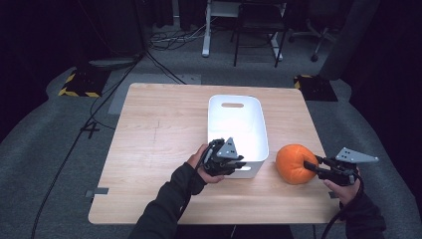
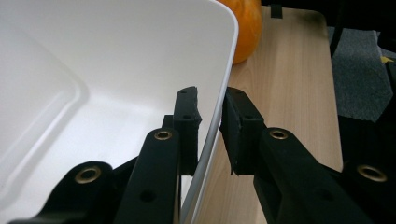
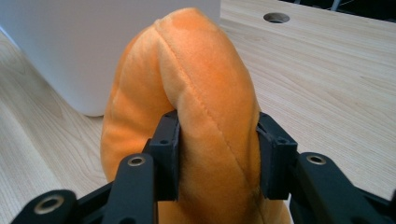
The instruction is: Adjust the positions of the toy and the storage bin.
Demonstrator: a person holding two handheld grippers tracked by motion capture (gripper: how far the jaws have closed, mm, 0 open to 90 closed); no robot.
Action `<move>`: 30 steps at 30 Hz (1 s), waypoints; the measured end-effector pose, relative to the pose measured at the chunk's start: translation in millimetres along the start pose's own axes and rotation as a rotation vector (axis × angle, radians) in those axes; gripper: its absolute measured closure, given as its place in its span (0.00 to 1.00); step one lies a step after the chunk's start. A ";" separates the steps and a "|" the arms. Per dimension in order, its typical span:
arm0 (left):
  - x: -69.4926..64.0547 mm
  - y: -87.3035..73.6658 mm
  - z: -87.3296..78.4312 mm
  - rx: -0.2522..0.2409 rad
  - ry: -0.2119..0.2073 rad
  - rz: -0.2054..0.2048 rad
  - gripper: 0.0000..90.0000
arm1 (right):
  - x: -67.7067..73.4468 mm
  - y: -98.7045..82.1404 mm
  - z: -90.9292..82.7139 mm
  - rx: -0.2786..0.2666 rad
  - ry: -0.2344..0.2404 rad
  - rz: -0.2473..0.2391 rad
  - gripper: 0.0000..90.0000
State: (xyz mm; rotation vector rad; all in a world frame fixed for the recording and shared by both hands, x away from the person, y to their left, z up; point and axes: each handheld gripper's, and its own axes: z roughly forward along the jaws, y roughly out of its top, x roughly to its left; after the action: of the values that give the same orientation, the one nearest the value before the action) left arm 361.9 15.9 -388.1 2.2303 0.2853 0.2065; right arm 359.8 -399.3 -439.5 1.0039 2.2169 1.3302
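At the near edge of the wooden table (image 1: 149,149), two forearms in dark sleeves come in from the bottom of the high view, each hand holding a black two-jaw gripper. The white bin (image 1: 237,130) sits a little past the table's middle and serves as the landmark here. The left gripper (image 1: 238,163) is at the bin's near wall; in the left gripper view its jaws are pressed together on that thin white wall, one jaw inside the bin (image 2: 93,93) and one outside. To the right of the bin, just beside its near right corner, an orange plush pumpkin (image 1: 295,163) rests on the table. The right gripper (image 1: 313,166) comes at the pumpkin from the side away from the bin. In the right gripper view its jaws pinch a soft ridge of the pumpkin (image 3: 196,116), with the fabric bulging between them. Beyond the bin, the table's far edge meets a grey floor (image 1: 348,114).
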 end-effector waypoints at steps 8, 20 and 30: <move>-3.8 -5.1 -6.7 -0.010 -0.004 -0.003 0.83 | 0.3 0.1 -0.1 0.001 -0.001 0.002 0.64; -6.1 -9.4 -31.4 -0.092 0.095 -0.033 0.59 | -0.3 -0.2 0.1 0.000 0.004 0.002 0.64; -7.5 -23.1 -57.1 -0.105 0.223 -0.051 0.31 | -0.2 -0.7 -0.3 -0.001 0.005 0.008 0.64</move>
State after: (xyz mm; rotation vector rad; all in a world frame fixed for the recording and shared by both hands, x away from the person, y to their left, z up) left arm 337.6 70.4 -371.1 2.0950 0.4413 0.4338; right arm 359.5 -399.8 -440.0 1.0108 2.2178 1.3382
